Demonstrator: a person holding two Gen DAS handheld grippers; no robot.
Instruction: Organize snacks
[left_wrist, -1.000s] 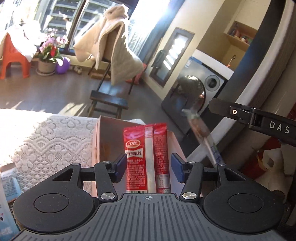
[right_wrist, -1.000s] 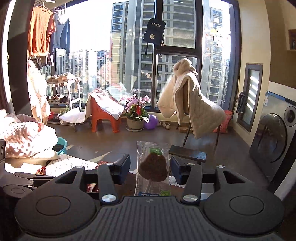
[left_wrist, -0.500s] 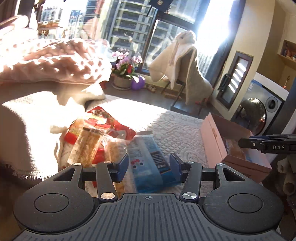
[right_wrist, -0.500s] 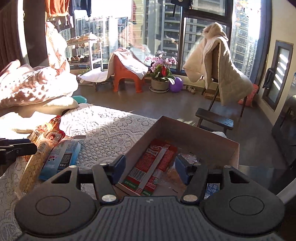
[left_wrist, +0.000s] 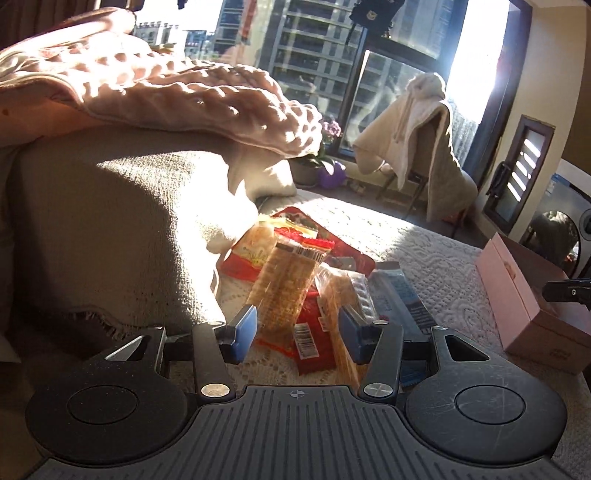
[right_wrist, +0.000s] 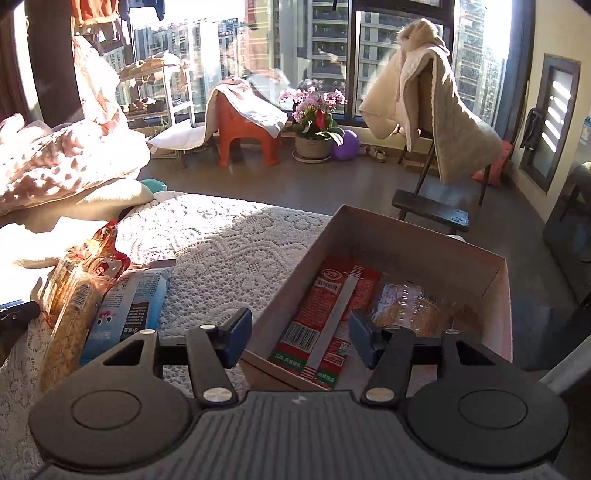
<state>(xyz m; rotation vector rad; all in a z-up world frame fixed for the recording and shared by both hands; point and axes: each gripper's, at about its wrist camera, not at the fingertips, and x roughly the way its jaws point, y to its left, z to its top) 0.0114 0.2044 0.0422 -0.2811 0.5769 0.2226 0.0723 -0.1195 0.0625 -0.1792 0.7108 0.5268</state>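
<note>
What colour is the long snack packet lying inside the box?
Red, with a pale stripe down its middle: the snack packet in the box shows best in the right wrist view.

Bare lace cloth separates the snack pile from the open-topped box.

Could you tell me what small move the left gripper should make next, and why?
Probably ease the left gripper forward and down, then close on the cracker pack. Its jaws are open and empty, already framing that pack atop the snack pile on the lace cloth. The right gripper is also open and empty over the box, which already holds a red packet.
</note>
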